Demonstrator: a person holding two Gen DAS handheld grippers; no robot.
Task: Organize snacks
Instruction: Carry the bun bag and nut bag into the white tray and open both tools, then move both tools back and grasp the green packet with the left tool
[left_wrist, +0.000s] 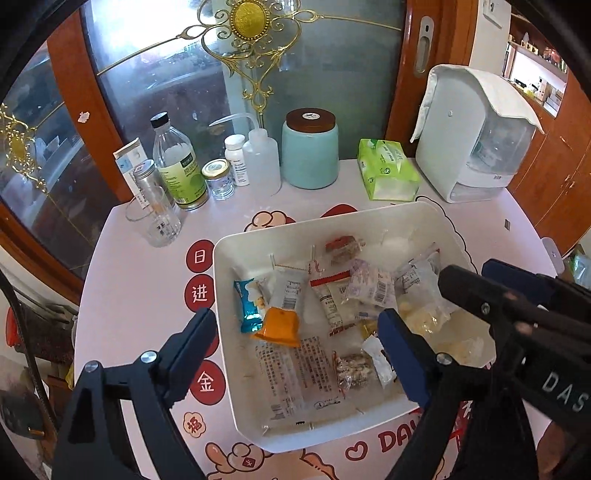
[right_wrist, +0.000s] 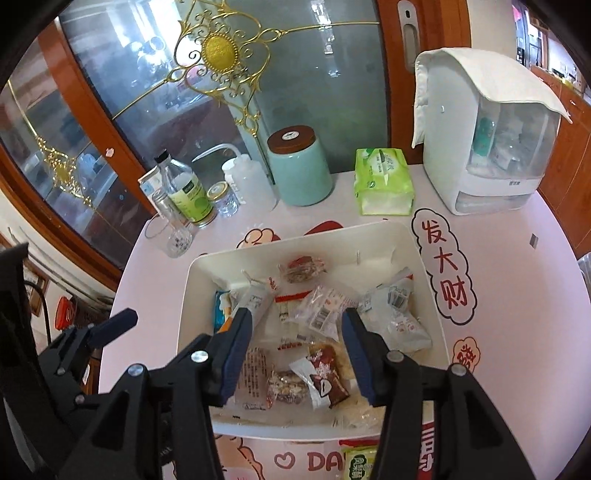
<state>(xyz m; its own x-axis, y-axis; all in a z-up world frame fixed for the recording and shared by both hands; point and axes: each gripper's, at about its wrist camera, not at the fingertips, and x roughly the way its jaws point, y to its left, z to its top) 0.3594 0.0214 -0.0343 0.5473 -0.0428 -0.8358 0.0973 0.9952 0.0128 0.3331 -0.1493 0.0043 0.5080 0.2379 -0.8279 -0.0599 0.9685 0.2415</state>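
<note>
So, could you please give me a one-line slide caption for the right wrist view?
Right gripper hovers, jaws open, over a white bin of wrapped snacks on the pink table.

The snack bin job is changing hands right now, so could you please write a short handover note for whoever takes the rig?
Left gripper: open, nothing held, straddling the near-left wall of the white bin.
Right gripper: open, empty, jaws over the middle of the bin above the brown snack pack.
Things: most snacks lie loose in the bin, among them the orange packet and blue packet. One green packet lies on the table outside, by the bin's near edge.
Done: bin is largely filled.
Left: probably bring in the green packet and tidy the pile.
</note>
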